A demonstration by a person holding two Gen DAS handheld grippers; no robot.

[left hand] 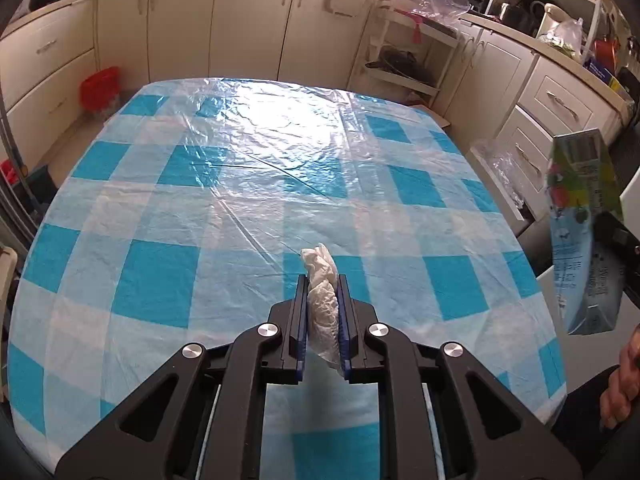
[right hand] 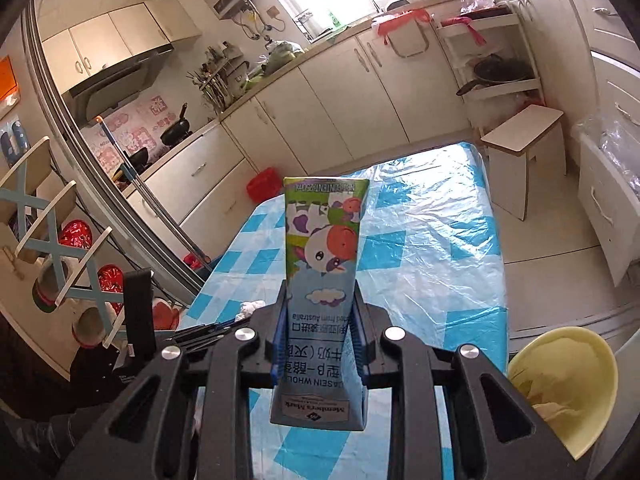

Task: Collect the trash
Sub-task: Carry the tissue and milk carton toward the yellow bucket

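While the left gripper (left hand: 323, 288) pinches a crumpled white tissue (left hand: 320, 280) between its narrow-set blue pads above the near middle of the table (left hand: 120, 208), the right gripper (right hand: 320, 304) clamps a milk carton (right hand: 322, 240) by its sides, printed cow upside down, held in the air off the table's right edge. From the left wrist view the same carton (left hand: 580, 220) hangs tilted at the far right, with the person's hand (left hand: 622, 380) just below it.

A blue-and-white checked cloth under a clear plastic sheet (left hand: 280, 132) covers the table, and the sheet glares under the window light. Just beside the right gripper, low and to its right, sits a pale yellow bin (right hand: 560, 364) with crumpled paper in it. Beyond the table's far corner stands a small white stool (right hand: 524, 140), and a red basket (right hand: 264, 188) sits on the floor by the cream cabinets (left hand: 240, 20). An open drawer (right hand: 608, 200) lined with clear plastic juts out on the right. Left of the table, a folding wooden chair (right hand: 52, 220) stands near.
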